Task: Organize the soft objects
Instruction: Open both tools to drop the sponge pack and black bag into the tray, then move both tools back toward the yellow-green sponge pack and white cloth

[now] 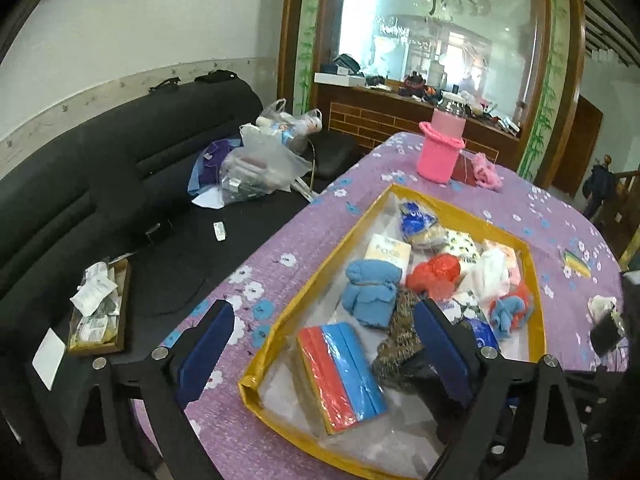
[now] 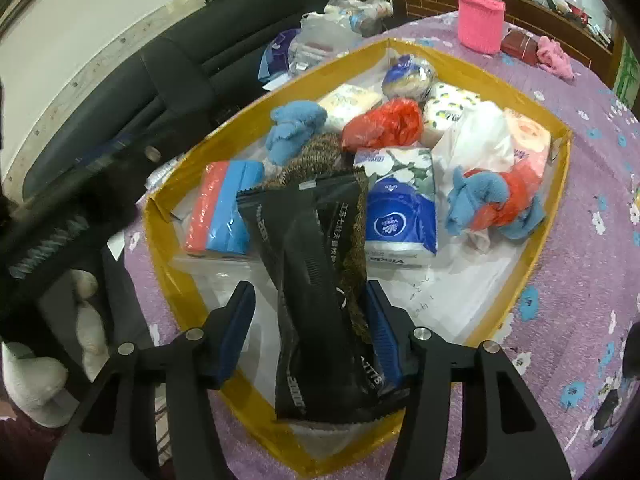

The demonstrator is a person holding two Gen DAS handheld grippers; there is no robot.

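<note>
A shallow tray with a yellow rim sits on the purple flowered table and holds several soft things: a blue cloth bundle, a red bag, a red-and-blue pack, a blue tissue pack, a brown knitted piece. My left gripper is open above the tray's near left corner, holding nothing. My right gripper is open, with a black plastic packet lying between its fingers over the tray; the left finger stands clear of it.
A pink knitted basket stands at the table's far end beside a pink fluffy item. A black sofa left of the table carries plastic bags and a wooden box of sachets. A mirrored cabinet stands behind.
</note>
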